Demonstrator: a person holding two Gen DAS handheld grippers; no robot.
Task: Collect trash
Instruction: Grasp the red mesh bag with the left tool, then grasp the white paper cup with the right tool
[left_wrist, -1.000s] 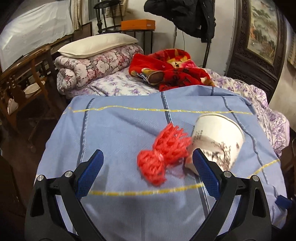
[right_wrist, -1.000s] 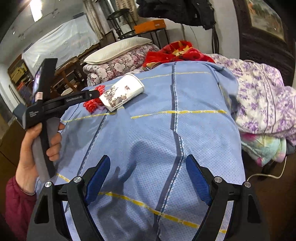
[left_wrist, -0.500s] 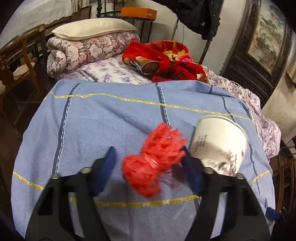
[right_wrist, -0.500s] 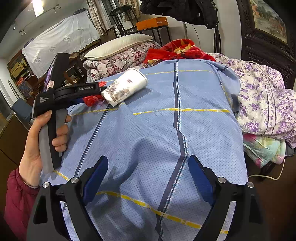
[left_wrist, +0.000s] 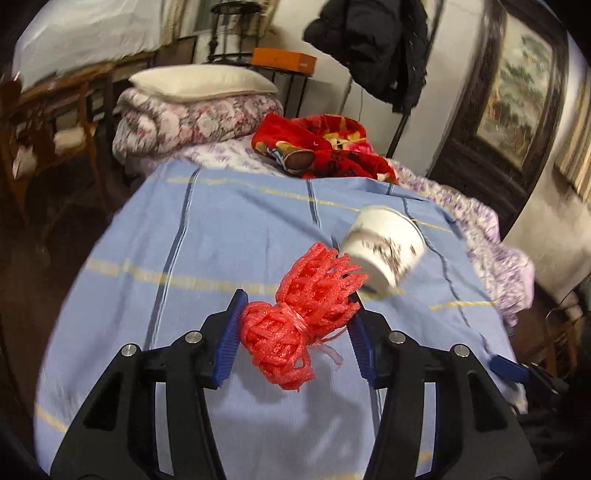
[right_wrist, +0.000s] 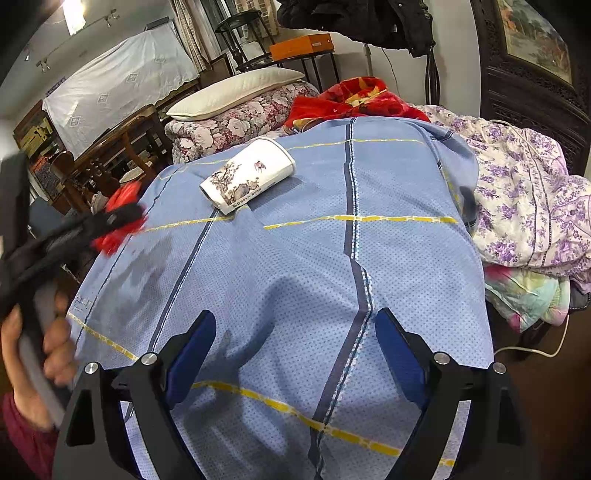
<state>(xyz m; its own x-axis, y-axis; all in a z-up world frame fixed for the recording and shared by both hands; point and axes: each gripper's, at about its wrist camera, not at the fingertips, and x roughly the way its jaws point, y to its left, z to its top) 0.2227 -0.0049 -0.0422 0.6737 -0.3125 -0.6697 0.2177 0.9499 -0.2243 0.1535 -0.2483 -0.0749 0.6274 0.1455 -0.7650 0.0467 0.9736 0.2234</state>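
**Red foam net clamped in my left tool**

Holding the red foam net (left_wrist: 295, 314) between the blue pads of my left tool (left_wrist: 297, 310), I have it clamped from both sides; the jaws have just been closing on it. The net is bunched and tied at its middle, its frayed end fanning out ahead of the pads. In the right wrist view my left hand (right_wrist: 40, 354) grips that tool's handle at the left edge of the bed, blurred, with the red net (right_wrist: 118, 218) showing at its tip.

The paper cup (left_wrist: 384, 247), white with an ink-style print, lies on its side on the blue checked sheet (left_wrist: 229, 236), just beyond the net. In the right wrist view the cup (right_wrist: 247, 179) rests with its mouth toward the pillow (right_wrist: 236, 90).

My right tool (right_wrist: 295, 347) hangs over the near part of the sheet with its jaws wide apart and nothing between them.
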